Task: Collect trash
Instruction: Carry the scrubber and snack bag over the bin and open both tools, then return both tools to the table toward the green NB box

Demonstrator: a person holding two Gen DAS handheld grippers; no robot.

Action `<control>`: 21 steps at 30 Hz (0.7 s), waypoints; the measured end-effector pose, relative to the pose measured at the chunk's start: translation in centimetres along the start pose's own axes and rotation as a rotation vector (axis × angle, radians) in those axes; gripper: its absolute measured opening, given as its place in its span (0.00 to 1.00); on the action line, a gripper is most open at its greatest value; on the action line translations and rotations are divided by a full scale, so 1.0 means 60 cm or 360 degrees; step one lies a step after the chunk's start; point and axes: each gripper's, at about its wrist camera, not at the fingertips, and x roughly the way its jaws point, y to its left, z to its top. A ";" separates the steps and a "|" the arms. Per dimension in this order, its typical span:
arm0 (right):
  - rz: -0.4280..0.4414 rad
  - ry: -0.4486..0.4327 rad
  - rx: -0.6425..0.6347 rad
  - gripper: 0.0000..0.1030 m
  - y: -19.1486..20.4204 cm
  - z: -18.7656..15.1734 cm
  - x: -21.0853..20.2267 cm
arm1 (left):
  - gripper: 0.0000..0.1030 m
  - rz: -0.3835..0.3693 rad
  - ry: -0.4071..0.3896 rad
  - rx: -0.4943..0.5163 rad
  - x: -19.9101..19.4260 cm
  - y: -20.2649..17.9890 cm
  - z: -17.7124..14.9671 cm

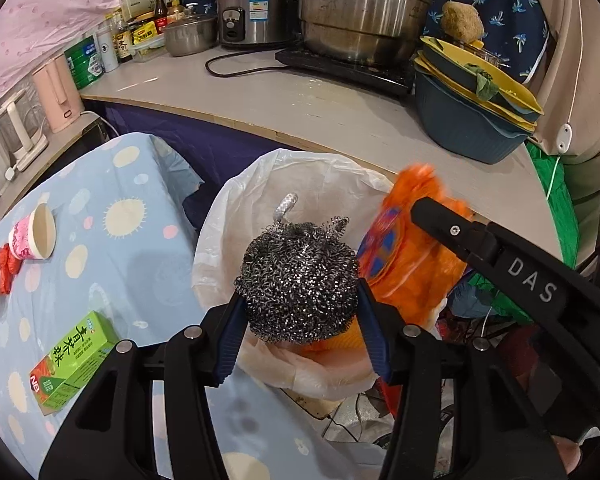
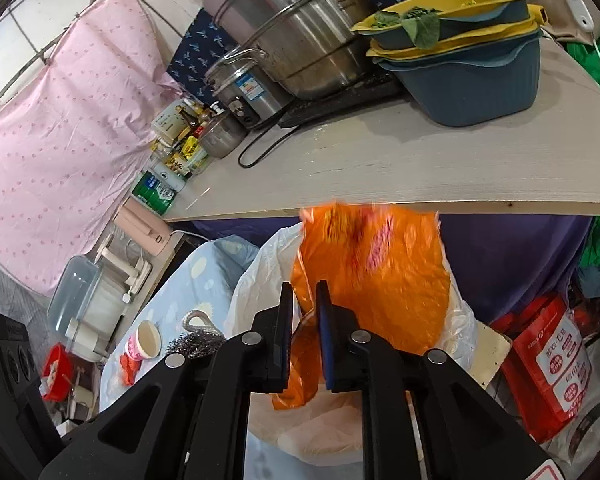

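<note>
We hold the steel scourer [image 1: 298, 280] clamped in our left fingers [image 1: 230, 334] over the white trash bag [image 1: 260, 184]; our right fingers [image 2: 286, 332], slightly apart, have the orange wrapper [image 2: 372, 276] between them. Spread both only above the opening.

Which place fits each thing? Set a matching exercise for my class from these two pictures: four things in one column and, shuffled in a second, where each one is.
Things
1. steel wool scrubber
2. orange plastic bag
3. paper cup
4. green carton

Places
A. on its side on the blue spotted cloth, by a red wrapper
B. between the left gripper's blue pads, above the white bin liner
C. flat on the blue spotted cloth, nearest the left gripper
D. at the right gripper's narrow gap, over the white bin liner

Pairs: 1-B, 2-D, 3-A, 4-C
</note>
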 end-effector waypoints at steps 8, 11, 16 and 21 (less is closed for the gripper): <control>-0.0001 -0.0047 0.0034 0.28 -0.007 0.001 -0.016 | 0.62 0.0017 -0.0034 0.0020 -0.001 -0.010 0.010; -0.0002 -0.0075 0.0042 0.30 -0.008 0.001 -0.028 | 0.68 0.0031 -0.0055 0.0022 -0.007 -0.010 0.012; 0.0002 -0.0104 0.0046 0.34 -0.008 0.001 -0.044 | 0.68 0.0036 -0.0068 0.0006 -0.014 -0.007 0.013; 0.0012 -0.0110 0.0029 0.35 0.003 -0.001 -0.051 | 0.68 0.0034 -0.0073 -0.0003 -0.021 -0.002 0.012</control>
